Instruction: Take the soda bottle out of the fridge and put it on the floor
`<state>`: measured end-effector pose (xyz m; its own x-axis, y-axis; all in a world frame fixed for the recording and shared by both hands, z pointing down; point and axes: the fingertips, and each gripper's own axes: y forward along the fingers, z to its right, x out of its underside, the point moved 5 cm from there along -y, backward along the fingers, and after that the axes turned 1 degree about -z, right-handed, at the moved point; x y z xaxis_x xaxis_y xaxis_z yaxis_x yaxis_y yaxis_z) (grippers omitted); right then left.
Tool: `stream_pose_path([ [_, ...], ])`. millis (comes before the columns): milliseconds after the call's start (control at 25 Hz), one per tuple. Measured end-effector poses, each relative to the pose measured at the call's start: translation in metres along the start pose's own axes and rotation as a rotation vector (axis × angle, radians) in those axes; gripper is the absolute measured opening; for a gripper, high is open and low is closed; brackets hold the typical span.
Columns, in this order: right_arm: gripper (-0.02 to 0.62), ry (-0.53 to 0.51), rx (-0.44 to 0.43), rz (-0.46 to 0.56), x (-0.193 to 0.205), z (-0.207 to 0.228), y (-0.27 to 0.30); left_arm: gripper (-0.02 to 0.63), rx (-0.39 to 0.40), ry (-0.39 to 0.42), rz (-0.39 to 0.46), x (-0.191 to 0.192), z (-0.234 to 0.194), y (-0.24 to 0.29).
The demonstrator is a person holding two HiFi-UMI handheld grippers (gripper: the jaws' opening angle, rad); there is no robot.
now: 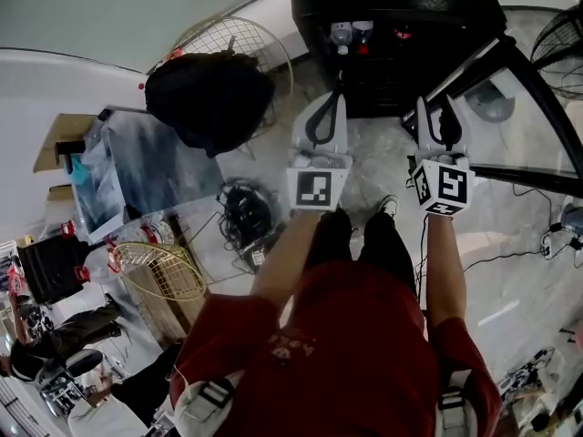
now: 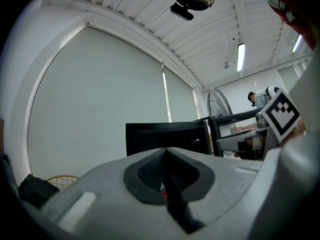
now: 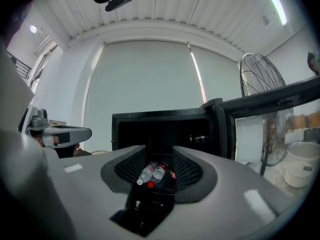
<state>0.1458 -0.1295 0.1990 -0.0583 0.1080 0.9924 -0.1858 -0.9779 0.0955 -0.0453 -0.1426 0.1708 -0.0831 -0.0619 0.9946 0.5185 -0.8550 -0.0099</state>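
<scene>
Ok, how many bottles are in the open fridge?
2: a white-capped bottle and a red-capped bottle lying side by side in the fridge; the red item right of them may be a third.

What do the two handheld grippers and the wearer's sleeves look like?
The left gripper and right gripper are light-grey moulded shells with black ribbed pads. Each carries a cube of black-and-white square markers. The person wears short red sleeves.

Open black fridge point(image 1: 392, 25) at twelve o'clock, its mouth unblocked, bottles point(image 3: 146, 174) lying inside, glass door point(image 1: 515, 126) swung out at two o'clock walling the right side, bare marble floor point(image 1: 373, 167) before the feet, black bag point(image 1: 214, 98) and cable tangle point(image 1: 244, 215) crowding ten o'clock.
</scene>
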Motion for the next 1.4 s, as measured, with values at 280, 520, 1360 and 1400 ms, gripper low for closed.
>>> stream_pose_path([
  [280, 0.156, -0.036, -0.018, -0.026, 0.041, 0.002, 0.011, 0.0, -0.039, -0.021, -0.011, 0.041, 0.002, 0.0],
  [520, 0.169, -0.02, -0.043, -0.04, 0.082, 0.005, 0.023, 0.0, -0.055, -0.05, -0.035, 0.094, 0.009, 0.003],
  [1360, 0.179, -0.052, -0.027, -0.031, 0.237, 0.027, 0.063, 0.0, -0.081, -0.07, -0.103, 0.265, 0.044, 0.014],
  [1400, 0.179, -0.052, -0.028, -0.033, 0.238, 0.028, 0.065, 0.0, -0.078, -0.069, -0.107, 0.266, 0.045, 0.014],
])
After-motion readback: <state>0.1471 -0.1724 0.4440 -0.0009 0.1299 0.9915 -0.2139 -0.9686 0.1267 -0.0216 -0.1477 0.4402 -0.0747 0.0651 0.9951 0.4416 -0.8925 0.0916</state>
